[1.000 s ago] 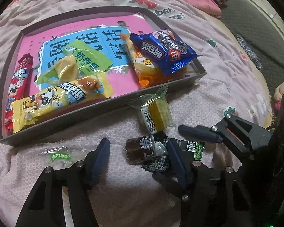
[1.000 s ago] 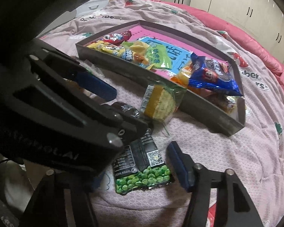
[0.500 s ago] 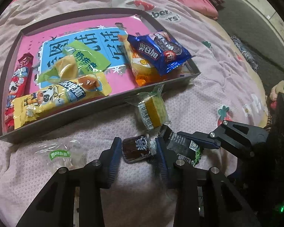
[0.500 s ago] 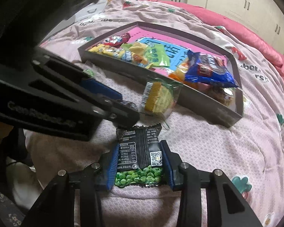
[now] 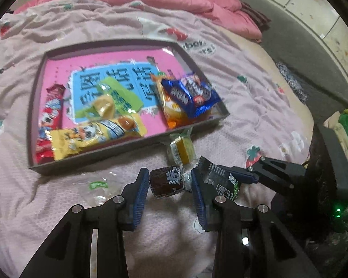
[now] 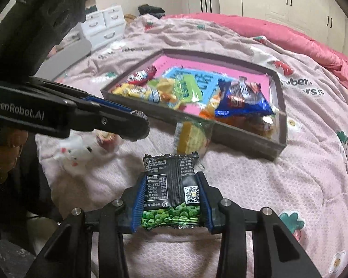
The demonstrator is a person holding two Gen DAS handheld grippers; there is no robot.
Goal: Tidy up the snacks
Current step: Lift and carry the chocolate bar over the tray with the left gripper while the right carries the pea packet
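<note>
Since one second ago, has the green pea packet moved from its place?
Yes. The green pea packet lay flat on the bedspread beside the yellow cake; now the right gripper, jaws just closed, grips it, raised.

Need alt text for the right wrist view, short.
The right claw is clamped on a black green-pea snack packet, held above a pink bedspread. Beyond it lies a wrapped yellow cake against a grey tray of snacks, and the left claw reaches in from the left.
</note>
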